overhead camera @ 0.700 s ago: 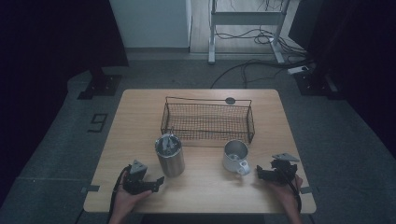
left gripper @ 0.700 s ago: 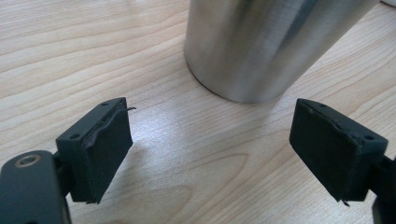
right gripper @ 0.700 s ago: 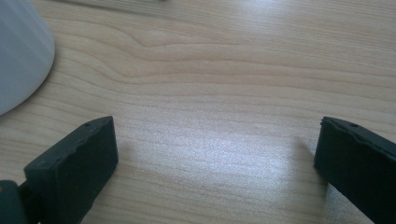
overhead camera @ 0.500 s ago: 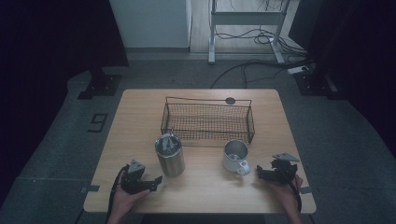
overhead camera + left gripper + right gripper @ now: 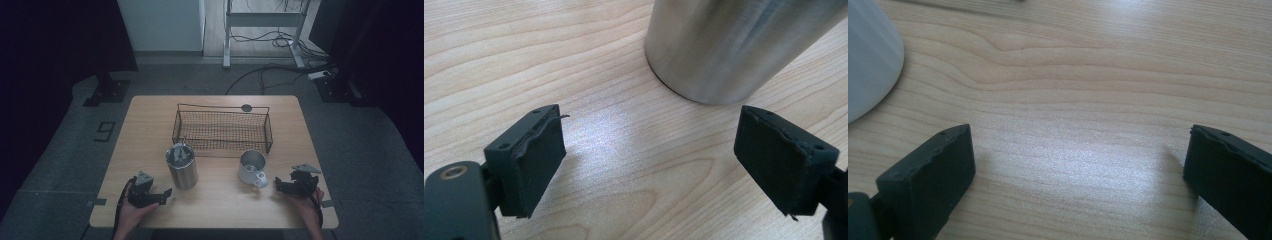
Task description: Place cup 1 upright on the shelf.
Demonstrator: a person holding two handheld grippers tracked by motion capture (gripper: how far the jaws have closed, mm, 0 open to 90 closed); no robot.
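At the table's near edge the left gripper (image 5: 162, 194) rests at about seven o'clock, its jaws spread wide with nothing between them; the right gripper (image 5: 276, 183), at about five o'clock, is likewise wide open and empty. Just beyond the left one stands the steel tumbler (image 5: 181, 166), upright. The white mug (image 5: 251, 167) sits just beside the right one. Farther off, toward twelve o'clock, lies the wire basket (image 5: 222, 131).

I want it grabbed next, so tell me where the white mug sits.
In the high view, the white mug stands right of the steel tumbler, just in front of the wire basket.
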